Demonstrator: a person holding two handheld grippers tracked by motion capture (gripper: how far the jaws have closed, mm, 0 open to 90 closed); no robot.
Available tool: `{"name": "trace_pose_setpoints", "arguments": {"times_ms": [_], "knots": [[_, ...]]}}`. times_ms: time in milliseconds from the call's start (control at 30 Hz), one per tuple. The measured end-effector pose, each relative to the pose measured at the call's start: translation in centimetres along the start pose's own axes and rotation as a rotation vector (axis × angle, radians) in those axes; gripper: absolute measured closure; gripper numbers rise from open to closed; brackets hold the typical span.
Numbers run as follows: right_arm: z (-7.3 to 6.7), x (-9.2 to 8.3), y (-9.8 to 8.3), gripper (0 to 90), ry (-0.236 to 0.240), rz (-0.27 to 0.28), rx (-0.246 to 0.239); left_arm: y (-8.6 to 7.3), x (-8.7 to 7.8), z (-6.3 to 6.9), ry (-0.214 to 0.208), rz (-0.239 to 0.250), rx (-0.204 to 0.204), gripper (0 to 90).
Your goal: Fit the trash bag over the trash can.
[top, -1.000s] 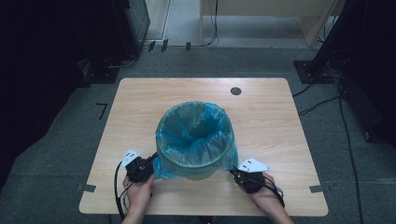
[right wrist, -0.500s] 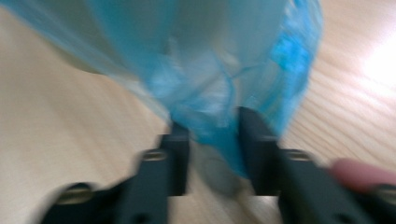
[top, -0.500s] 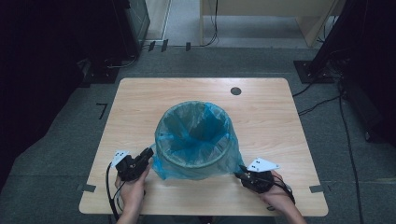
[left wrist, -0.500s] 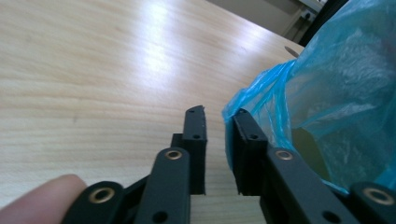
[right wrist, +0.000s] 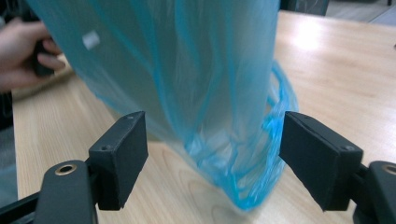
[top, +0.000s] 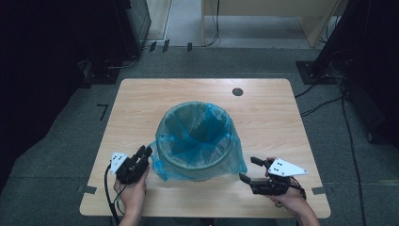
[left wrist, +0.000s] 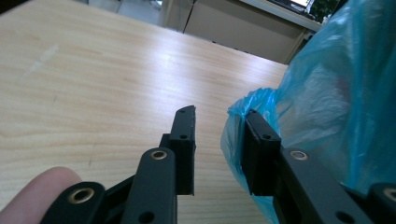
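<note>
The wooden table (top: 141,103) carries everything, reaching well beyond both tools. Near its middle stands a round waste bin (top: 195,162) lined with a blue plastic bag (top: 197,136), which sits between the two tools, with the bag's loose skirt draped down over the rim and spreading toward each of them.

The right tool (top: 248,170), held in the person's right hand (top: 287,197), lies just beside the bag's lower right corner. Its jaws have just been opening and now stand wide; in the right gripper view the hanging blue film (right wrist: 219,116) droops between them, apart from both pads.

The left tool (top: 142,154), in the left hand (top: 131,195), sits at the bag's lower left edge. Its jaws have also just been opening and are parted a little, with bare table between them. In the left gripper view a fold of the bag (left wrist: 243,105) lies against the farther jaw's outer side, though whether it truly touches is hard to tell.
</note>
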State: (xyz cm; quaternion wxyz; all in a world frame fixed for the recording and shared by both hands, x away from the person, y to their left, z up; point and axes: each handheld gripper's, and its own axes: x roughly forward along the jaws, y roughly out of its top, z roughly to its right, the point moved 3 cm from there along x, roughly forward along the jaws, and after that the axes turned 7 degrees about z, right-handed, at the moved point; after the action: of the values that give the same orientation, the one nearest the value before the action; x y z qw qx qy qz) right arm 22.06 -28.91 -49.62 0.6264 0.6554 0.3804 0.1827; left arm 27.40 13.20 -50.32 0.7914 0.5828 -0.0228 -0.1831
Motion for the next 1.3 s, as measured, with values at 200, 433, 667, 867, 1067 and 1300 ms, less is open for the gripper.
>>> {"name": "trace_pose_setpoints", "arguments": {"times_ms": [200,433,667,867,1067,1300], "knots": [[-0.2,-0.9,1.3,24.0,0.026,0.095,0.014,0.1,-0.1,0.2,-0.011,0.018,0.027,57.6],[-0.2,-1.6,2.9,30.9,-0.016,0.203,0.04,0.2,-0.1,0.4,-0.034,0.013,-0.006,56.5],[-0.4,-0.6,4.5,69.8,-0.204,0.299,0.058,0.4,0.0,1.4,-0.062,0.023,0.012,71.0],[-0.3,3.5,5.6,79.5,-0.364,0.284,0.064,0.9,0.9,3.4,-0.102,0.033,0.041,80.3],[-1.3,7.1,5.3,79.9,-0.379,0.287,0.115,0.5,1.7,4.8,-0.175,0.003,0.084,89.9],[-2.0,7.9,3.5,90.0,-0.368,0.242,0.142,0.3,1.6,4.9,-0.218,0.006,0.087,90.0]]}}
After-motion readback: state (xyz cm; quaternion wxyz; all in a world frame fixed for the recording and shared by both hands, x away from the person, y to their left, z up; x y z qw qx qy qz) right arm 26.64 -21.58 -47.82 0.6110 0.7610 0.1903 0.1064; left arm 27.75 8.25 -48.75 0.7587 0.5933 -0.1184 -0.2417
